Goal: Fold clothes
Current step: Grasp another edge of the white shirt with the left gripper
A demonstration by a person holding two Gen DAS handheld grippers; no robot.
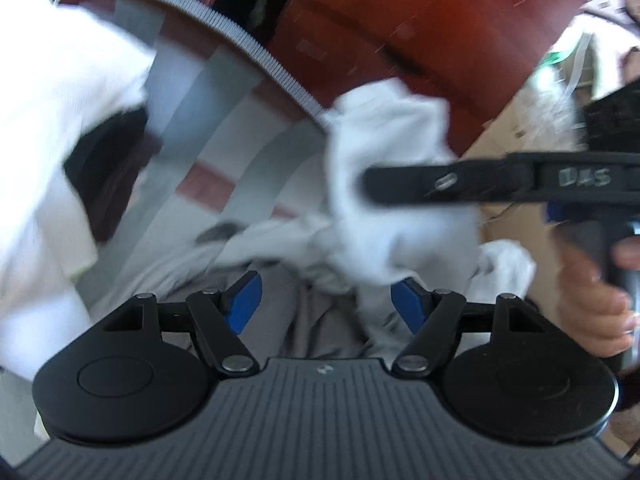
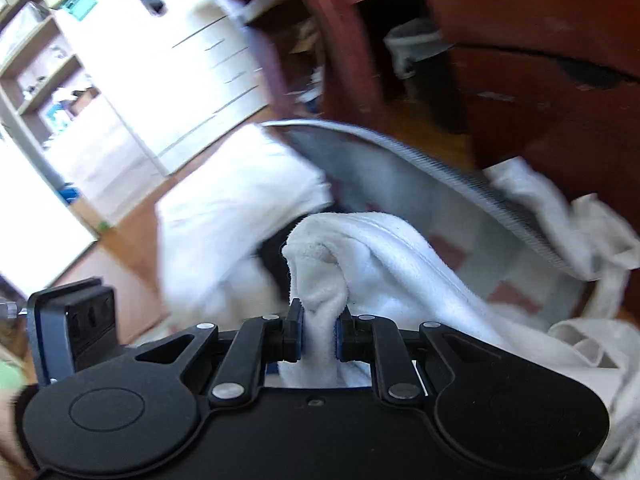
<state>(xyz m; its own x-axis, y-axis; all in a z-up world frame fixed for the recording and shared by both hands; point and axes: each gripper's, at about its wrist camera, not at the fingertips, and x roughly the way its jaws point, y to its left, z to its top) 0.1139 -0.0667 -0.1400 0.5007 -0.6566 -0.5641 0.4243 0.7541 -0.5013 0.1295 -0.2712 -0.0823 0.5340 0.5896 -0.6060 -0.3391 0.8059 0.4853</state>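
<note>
A white garment [image 1: 384,152] hangs bunched over the edge of the glass table [image 1: 224,120]. My right gripper [image 2: 318,332] is shut on a fold of this white garment [image 2: 380,248], which bulges out above the pads. In the left wrist view the right gripper [image 1: 376,184] comes in from the right, side-on, its tip buried in the cloth, with a hand [image 1: 592,300] on its handle. My left gripper [image 1: 326,302] stands open just below the bunch. Cloth drapes down between its blue pads [image 1: 244,300], close to the right one, and neither pad presses on it.
A stack of white cloth [image 1: 52,120] with something dark [image 1: 108,160] beneath lies on the table's left side. The table has a grey ribbed rim [image 2: 460,176]. Another pale garment [image 2: 560,220] hangs off the far edge. Dark red wooden furniture [image 1: 400,20] stands behind; shelves [image 2: 48,60] lie left.
</note>
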